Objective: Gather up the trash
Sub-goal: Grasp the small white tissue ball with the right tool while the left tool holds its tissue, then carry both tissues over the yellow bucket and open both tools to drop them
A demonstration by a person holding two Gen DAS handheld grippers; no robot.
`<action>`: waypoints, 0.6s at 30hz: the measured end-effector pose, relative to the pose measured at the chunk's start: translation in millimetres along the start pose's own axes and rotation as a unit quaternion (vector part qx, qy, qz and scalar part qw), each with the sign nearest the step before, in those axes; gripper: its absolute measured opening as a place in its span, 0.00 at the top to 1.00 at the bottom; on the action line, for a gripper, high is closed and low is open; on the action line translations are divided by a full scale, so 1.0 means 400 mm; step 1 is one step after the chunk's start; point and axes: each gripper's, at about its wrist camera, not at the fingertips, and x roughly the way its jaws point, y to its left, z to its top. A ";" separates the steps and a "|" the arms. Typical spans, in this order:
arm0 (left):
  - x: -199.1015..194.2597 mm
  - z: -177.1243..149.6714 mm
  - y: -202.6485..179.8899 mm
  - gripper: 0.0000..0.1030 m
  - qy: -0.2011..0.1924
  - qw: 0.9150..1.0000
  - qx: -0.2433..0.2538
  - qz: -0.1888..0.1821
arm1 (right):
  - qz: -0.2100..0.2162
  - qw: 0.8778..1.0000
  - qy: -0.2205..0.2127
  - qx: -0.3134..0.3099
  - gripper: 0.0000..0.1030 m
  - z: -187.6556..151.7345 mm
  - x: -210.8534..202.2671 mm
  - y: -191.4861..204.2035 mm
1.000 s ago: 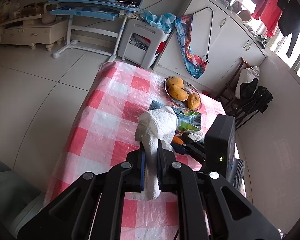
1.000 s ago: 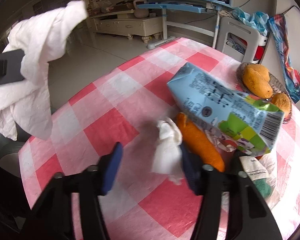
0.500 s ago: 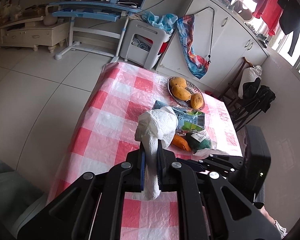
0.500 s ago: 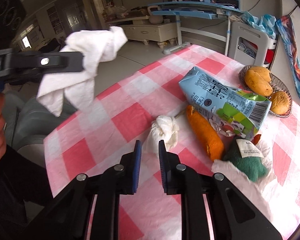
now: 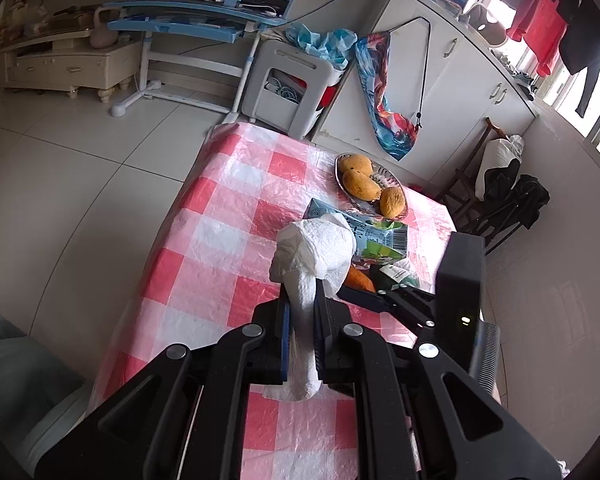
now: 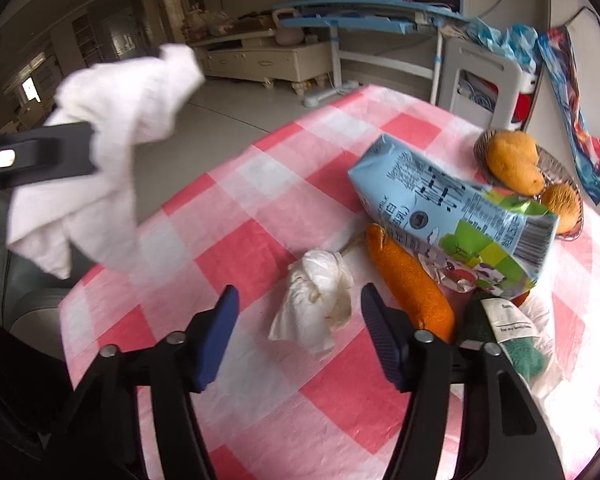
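The left gripper (image 5: 302, 320) is clamped tight on a white paper towel (image 5: 316, 248), held up off the table (image 6: 236, 252), left of the crumpled tissue (image 6: 316, 304). That crumpled tissue lies on the table between the right gripper's (image 6: 298, 312) blue pads, which stand apart from it, the jaws opening. Just right of the tissue lies an orange carrot toy (image 6: 408, 280), its upper part tucked beneath a blue-green carton (image 6: 452, 216). Beyond the carton, a dish of mangoes (image 6: 516, 164) sits.

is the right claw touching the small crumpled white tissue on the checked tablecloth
Apart. The right wrist view shows the opening right claw with bare cloth between each pad and the small crumpled white tissue.
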 end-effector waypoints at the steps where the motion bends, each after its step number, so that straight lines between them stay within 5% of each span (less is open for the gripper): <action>1: -0.001 0.002 -0.001 0.92 -0.001 1.000 0.001 0.000 | -0.003 1.000 0.003 0.003 0.50 -0.001 0.005 -0.004; 6: 0.001 0.009 -0.007 0.92 -0.002 1.000 0.006 -0.001 | 0.006 1.000 0.006 0.007 0.78 -0.010 0.000 -0.022; 12: -0.007 0.008 -0.005 0.92 -0.006 1.000 0.008 0.006 | 0.055 0.998 0.001 -0.023 0.80 -0.046 -0.065 0.007; 18: -0.013 -0.015 -0.006 0.92 -0.002 1.000 0.023 0.017 | 0.148 0.987 -0.011 -0.069 0.80 -0.129 -0.198 0.057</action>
